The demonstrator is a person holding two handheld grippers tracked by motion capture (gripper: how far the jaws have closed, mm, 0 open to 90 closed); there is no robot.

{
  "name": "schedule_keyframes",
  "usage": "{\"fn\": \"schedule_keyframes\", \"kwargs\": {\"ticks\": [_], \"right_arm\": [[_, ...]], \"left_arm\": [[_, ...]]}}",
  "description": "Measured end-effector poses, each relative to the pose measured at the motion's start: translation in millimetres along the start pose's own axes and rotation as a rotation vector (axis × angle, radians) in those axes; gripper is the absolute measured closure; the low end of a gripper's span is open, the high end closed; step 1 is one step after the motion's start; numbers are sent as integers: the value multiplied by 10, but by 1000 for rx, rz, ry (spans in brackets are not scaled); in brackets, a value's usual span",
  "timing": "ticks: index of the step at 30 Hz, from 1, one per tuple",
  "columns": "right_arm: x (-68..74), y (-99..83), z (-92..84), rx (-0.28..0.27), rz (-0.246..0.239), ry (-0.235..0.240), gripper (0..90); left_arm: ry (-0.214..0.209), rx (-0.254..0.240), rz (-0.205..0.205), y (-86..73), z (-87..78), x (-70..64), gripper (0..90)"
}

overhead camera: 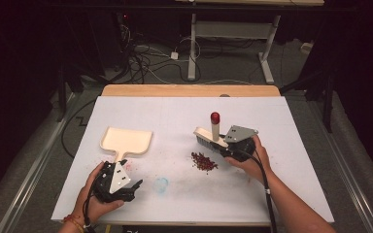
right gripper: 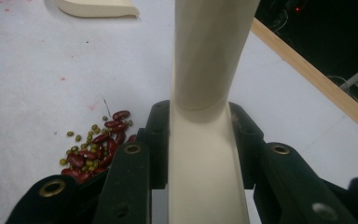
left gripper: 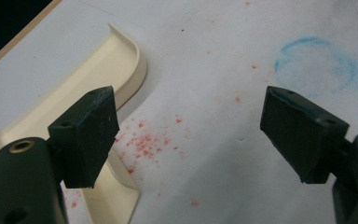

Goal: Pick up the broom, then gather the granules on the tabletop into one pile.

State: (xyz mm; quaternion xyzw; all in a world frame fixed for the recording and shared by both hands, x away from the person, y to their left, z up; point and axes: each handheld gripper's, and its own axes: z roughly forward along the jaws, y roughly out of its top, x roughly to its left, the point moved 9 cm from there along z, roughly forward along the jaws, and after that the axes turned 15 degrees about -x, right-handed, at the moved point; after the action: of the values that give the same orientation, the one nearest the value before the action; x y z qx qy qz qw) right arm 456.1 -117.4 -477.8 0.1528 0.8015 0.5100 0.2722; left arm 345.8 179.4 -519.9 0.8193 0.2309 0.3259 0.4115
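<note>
A cream dustpan (overhead camera: 126, 140) lies flat at the table's left, its handle pointing toward my left gripper (overhead camera: 128, 187). In the left gripper view that gripper (left gripper: 189, 126) is open with nothing between its jaws, and the dustpan (left gripper: 102, 79) lies just beside its left jaw. My right gripper (overhead camera: 226, 148) is shut on a cream hand brush (overhead camera: 211, 137), whose red-tipped handle (overhead camera: 215, 117) stands upright. The right gripper view shows the jaws clamped on the brush (right gripper: 205, 70). A small pile of red and green beans (overhead camera: 204, 161) lies just left of the brush, seen close as beans (right gripper: 98, 144).
A faint blue ring stain (overhead camera: 161, 184) marks the white sheet between the two hands, and pink specks (left gripper: 144, 142) dot the sheet near the dustpan handle. The wooden table edge (overhead camera: 189, 90) runs along the far side. Cables and desk legs lie on the floor beyond.
</note>
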Motion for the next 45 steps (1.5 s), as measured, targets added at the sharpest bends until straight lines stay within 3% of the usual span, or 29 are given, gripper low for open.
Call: {"fn": "schedule_keyframes", "kwargs": {"ticks": [3, 7, 13, 20, 24, 34, 41, 45], "right_arm": [[24, -2, 84, -15, -24, 11, 673], [84, 7, 135, -28, -21, 46, 673], [235, 29, 133, -1, -81, 119, 673], [356, 41, 49, -1, -84, 197, 671], [321, 64, -20, -5, -103, 173, 673], [67, 177, -258, -56, -67, 94, 673], [-49, 214, -678, -55, -23, 45, 673], [-100, 194, -1008, -35, 35, 31, 673]], "left_arm": [[-3, 4, 2, -5, 6, -4, 187], [3, 0, -4, -9, -6, 7, 188], [-4, 3, -11, -32, 31, 38, 187], [-11, -7, -13, -19, 25, 36, 187], [-7, -14, -14, -13, 23, 40, 188], [-6, -10, -12, -5, 25, 43, 187], [-10, -16, 6, 40, 57, 25, 187], [-15, -9, 6, 36, 55, 17, 187]]}}
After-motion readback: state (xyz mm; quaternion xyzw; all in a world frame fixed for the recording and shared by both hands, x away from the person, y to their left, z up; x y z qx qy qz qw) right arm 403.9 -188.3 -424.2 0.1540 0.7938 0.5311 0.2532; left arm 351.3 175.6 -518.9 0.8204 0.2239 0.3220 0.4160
